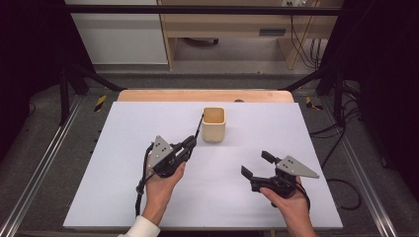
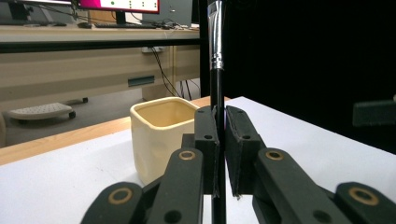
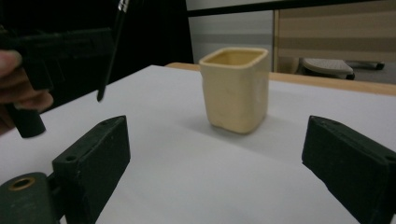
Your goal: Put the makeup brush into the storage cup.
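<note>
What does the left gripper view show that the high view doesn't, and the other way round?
Left gripper view: the brush's silver ferrule and bristle base up close, with the handle clamped between the pads, plus a monitor's lower edge at the top. High view: both hands, the open right gripper and the whole white table. Both: the cream cup, the brush and the left gripper.

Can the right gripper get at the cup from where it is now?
Probably yes. The right gripper has its jaws wide open, and only bare white table lies between it and the cup. The left gripper with its brush stays off to one side.
</note>
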Available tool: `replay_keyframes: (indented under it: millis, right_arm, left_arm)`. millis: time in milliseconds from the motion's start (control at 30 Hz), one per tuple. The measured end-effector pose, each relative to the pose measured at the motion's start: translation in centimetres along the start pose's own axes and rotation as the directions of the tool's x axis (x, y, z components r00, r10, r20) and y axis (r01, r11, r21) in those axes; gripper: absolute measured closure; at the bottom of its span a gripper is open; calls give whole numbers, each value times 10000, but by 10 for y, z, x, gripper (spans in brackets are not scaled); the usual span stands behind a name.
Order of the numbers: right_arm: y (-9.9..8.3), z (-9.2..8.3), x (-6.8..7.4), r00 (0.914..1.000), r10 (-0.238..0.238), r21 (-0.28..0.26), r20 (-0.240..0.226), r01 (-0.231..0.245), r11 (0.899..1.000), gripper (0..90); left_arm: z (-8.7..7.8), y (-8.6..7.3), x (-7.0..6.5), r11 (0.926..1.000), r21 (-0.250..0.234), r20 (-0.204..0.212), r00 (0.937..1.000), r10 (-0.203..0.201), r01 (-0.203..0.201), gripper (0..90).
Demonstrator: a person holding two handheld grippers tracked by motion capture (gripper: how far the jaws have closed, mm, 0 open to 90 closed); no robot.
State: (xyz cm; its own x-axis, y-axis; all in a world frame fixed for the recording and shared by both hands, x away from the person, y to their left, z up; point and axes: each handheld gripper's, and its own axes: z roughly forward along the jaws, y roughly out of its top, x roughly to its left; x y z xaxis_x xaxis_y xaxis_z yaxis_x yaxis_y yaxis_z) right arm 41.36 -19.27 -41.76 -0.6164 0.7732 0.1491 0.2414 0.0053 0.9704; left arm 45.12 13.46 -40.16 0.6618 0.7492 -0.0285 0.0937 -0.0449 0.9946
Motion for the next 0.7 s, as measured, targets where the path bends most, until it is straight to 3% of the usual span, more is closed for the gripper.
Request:
replay_keyframes:
  millis: [167,300,500,700]
  right_arm:
    - [31,27,19,9970,14,-234,-778,-32,9997,146]
    - [46,48,32,9946,-68,-249,-1035,43,9997,174]
    - [51,69,39,9929,125,-250,-1186,-156,9996,204]
    - [51,79,40,9913,399,-255,-1258,-434,9987,231]
  left_arm:
    - [-1,-2,1,10000,-91,-45,10000,17,-18,838]
    - [-2,-4,2,9999,-152,-54,10000,-62,61,838]
    - [-1,-4,3,9999,-145,-44,10000,24,-24,838]
    - [0,-5,1,9999,-137,-4,10000,51,-51,838]
